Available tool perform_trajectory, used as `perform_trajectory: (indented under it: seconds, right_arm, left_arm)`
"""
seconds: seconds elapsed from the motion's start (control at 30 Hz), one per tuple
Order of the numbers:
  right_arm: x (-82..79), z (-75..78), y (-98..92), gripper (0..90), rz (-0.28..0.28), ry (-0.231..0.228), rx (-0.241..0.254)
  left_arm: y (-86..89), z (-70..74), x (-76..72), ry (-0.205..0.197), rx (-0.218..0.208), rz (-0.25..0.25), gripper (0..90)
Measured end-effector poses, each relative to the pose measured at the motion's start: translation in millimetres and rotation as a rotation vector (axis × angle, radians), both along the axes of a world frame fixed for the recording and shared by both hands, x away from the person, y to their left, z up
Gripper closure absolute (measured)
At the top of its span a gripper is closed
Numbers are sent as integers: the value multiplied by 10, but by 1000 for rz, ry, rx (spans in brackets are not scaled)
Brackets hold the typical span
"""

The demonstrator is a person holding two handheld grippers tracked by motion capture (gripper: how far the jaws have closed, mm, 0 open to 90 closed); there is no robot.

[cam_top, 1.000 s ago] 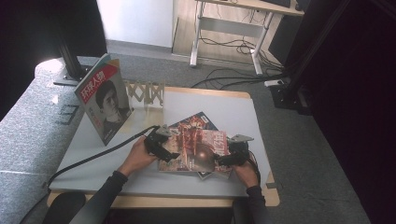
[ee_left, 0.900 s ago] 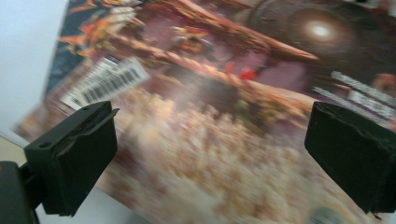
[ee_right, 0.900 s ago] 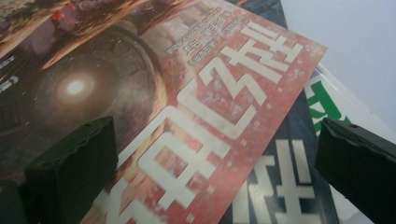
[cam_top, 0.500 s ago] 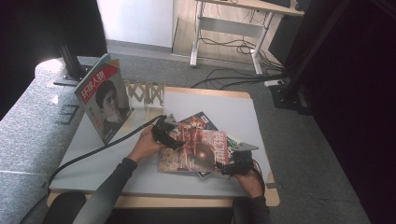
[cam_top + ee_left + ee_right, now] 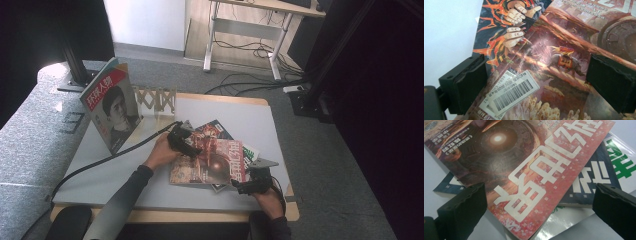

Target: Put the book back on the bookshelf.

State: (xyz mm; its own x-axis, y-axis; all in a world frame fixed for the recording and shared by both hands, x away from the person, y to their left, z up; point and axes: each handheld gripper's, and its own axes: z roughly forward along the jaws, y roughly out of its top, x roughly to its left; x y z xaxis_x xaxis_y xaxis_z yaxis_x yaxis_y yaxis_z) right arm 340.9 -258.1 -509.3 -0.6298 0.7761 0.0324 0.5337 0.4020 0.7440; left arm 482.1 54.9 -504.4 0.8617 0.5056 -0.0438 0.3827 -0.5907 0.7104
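Observation:
A reddish magazine [image 5: 212,162] with big white characters lies on top of a small pile in the middle of the table. Under it lie a dark flame-art magazine [image 5: 216,127] and a white and green one [image 5: 253,152]. My left gripper [image 5: 191,148] is open over the top magazine's far left corner. In the left gripper view its jaws [image 5: 536,77] straddle the cover by a barcode sticker [image 5: 512,93]. My right gripper [image 5: 240,186] is open at the pile's near right corner. In the right gripper view [image 5: 539,205] the red cover [image 5: 524,170] lies between its jaws.
A red-topped portrait magazine [image 5: 111,110] stands upright at the far left against a wooden rack [image 5: 156,100]. The grey table top [image 5: 100,170] has a wooden front edge [image 5: 175,216]. A black cable [image 5: 100,162] trails from the left gripper across the left side.
My left gripper moved from the magazine's left edge away from me to its far left corner. My right gripper drew slightly back toward the table's near edge. Both stay open.

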Motion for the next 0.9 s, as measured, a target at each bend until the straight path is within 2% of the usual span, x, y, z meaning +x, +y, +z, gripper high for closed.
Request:
perform_trajectory:
  seconds: [0.1, 0.33, 0.53, 0.73, 0.9]
  right_arm:
    - [-25, -10, -5, 0, 8, 7, -22]
    - [-29, -20, -29, 0, 0, 9, -26]
    - [-8, -15, -71, 0, -40, 6, -36]
    - [39, -4, -116, 0, -75, -9, -58]
    - [106, 8, -160, 0, -94, -10, -71]
  left_arm:
    - [1, -6, -1, 2, -4, 3, 34]
    - [1, 2, -24, 7, 6, 14, 33]
    - [36, 21, -97, 24, 23, 30, 34]
    - [110, 14, -202, 27, 13, 42, 34]
    - [149, 29, -280, 47, 32, 43, 33]
